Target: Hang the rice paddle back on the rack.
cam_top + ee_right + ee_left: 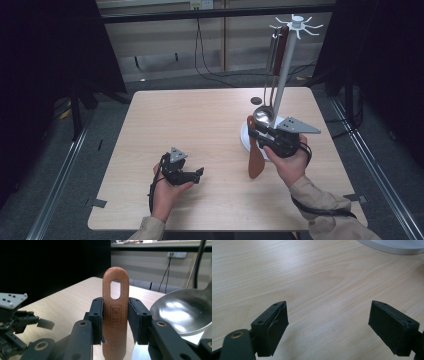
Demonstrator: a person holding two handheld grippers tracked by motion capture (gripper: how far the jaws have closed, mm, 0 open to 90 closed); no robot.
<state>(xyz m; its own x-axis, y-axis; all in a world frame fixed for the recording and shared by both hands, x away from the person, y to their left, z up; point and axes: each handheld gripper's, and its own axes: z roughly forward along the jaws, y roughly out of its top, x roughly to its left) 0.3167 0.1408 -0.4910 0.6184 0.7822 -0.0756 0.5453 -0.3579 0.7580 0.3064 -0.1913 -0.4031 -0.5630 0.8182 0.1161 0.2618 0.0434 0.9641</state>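
High view, right gripper [256, 131] clamped on a brown spatula [255, 159] at four o'clock on the table [200, 120], beside the rack [284, 70] with its hanging ladle [263, 114], left gripper [199, 172] at seven o'clock, jaws wide apart, empty.

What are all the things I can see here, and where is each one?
Wooden utensil: one, reddish brown, clamped by its handle in the right gripper.
Ladle: one, silver, hanging on the rack.
Rack: one, white, pole and hooks, right half of the table.
Table: one, pale wood.
Cables: black, on the floor behind.
Left gripper: black, open, low over bare table.
Right gripper: black, beside the rack.
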